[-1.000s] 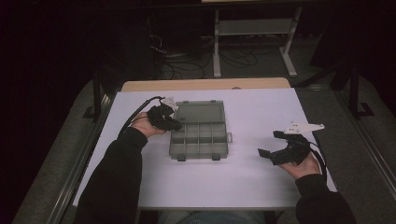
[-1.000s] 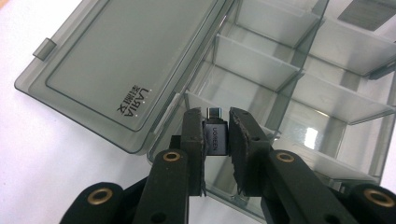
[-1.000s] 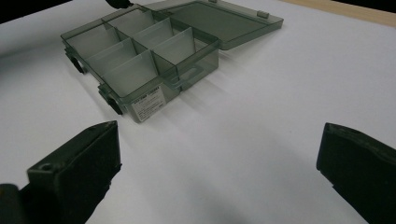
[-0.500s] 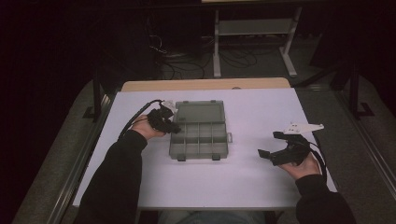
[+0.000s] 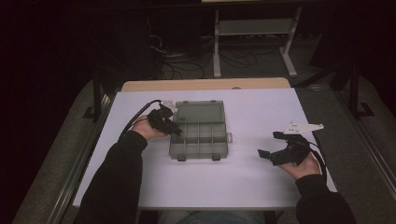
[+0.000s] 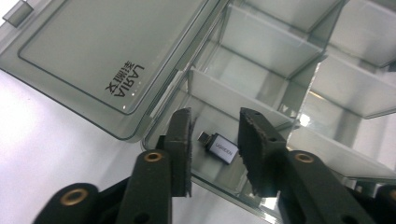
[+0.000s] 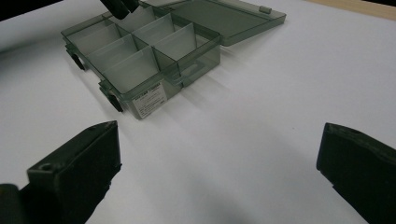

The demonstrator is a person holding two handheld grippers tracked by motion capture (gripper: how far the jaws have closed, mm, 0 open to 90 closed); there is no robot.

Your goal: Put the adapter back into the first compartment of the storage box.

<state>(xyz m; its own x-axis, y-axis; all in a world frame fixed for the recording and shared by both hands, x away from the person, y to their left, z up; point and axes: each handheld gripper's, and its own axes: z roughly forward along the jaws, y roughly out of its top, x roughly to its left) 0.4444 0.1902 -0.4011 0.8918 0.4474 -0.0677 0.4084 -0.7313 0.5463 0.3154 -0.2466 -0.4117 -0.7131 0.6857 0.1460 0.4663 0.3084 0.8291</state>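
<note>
A smoky transparent organizer box (image 5: 196, 156) lies open mid-table, its lid (image 5: 199, 112) folded flat toward the far side. My left gripper (image 5: 176, 131) hovers over the box's left edge, open. In the left gripper view a small black and silver USB adapter (image 6: 219, 147) lies on the floor of a corner compartment by the lid hinge, just beyond the left gripper (image 6: 215, 122) and untouched by its jaws. My right gripper (image 5: 269, 143) rests open to the right of the box, nothing between its jaws; the right gripper (image 7: 217, 149) faces the box (image 7: 149, 100) across bare table.
The white table top (image 5: 261, 107) has free room around the box. A wooden strip (image 5: 205, 84) runs along its far edge. Beyond it, on the dark floor, are cables (image 5: 187, 60) and a metal shelf frame (image 5: 252, 37).
My left gripper has shifted a little toward the near side along the box's left edge. The right gripper and the box have stayed put.
</note>
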